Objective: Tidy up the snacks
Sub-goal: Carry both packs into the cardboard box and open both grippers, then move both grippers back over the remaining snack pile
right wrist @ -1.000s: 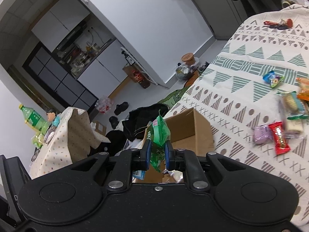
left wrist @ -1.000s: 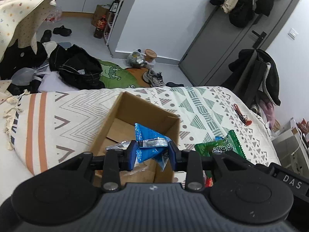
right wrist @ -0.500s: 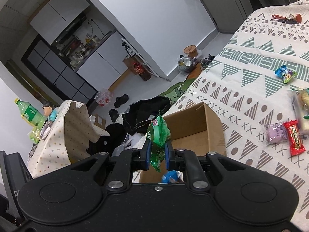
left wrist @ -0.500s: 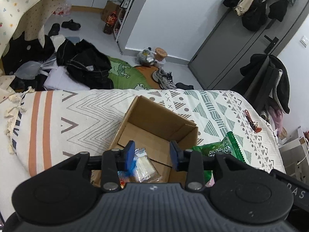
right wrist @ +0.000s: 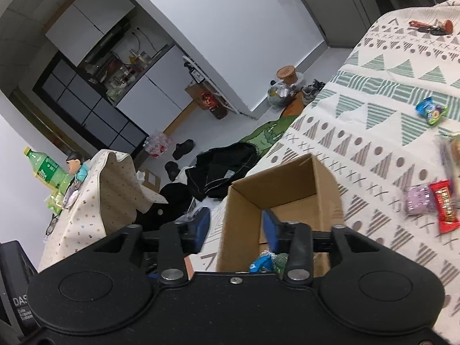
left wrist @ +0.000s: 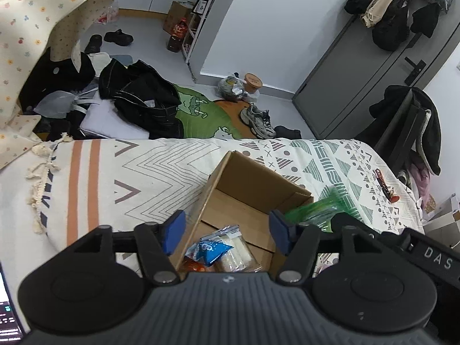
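Now, left wrist: my left gripper fingers are opening, empty, above the cardboard box; blue packet lies inside, dropped for sorting. Right wrist: right gripper fingers opening, empty, over the box; red snack waits on the bed.

A patterned bedspread covered the bed. Beyond its far edge, black clothing lay heaped on the floor, partly over a green mat. A grey sneaker rested on the mat's far end, near a lidded tub by the wall. A pair of black shoes lay farther off. A green bottle stood on a table draped in a dotted cloth. Dark garments hung above the grey door
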Available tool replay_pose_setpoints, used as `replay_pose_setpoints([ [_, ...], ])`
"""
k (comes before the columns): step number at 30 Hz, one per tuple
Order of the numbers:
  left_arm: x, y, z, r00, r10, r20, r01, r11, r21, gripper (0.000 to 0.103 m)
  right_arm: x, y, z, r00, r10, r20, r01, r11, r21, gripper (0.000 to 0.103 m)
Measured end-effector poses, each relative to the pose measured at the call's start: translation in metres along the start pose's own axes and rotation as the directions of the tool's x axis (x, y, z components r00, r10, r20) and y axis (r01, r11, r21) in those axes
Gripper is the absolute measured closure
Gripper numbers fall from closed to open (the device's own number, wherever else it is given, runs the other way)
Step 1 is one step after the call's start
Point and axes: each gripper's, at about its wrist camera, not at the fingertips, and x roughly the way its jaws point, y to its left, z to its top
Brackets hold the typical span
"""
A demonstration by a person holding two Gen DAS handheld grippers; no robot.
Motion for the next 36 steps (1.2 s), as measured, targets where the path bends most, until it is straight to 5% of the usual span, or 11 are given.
replay_pose_setpoints([
  [12,-0.017,-0.027,-0.018,1.000,-0.004,0.006,0.004,0.999,0.042,0.017,-0.060,-0.020,0.005,0.988,-0.136,0.070,0.144,0.982,-0.120,0.016],
  [25,-0.041,-0.057,-0.039,0.999,-0.047,0.027,0.043,0.993,0.113,0.000,-0.102,-0.038,0.005,0.981,-0.161,0.110,0.175,0.975,-0.136,0.006],
  [36,-0.052,-0.083,-0.058,0.997,-0.073,0.025,0.068,0.985,0.158,0.000,-0.138,-0.061,0.014,0.971,-0.188,0.145,0.209,0.967,-0.148,0.004],
])
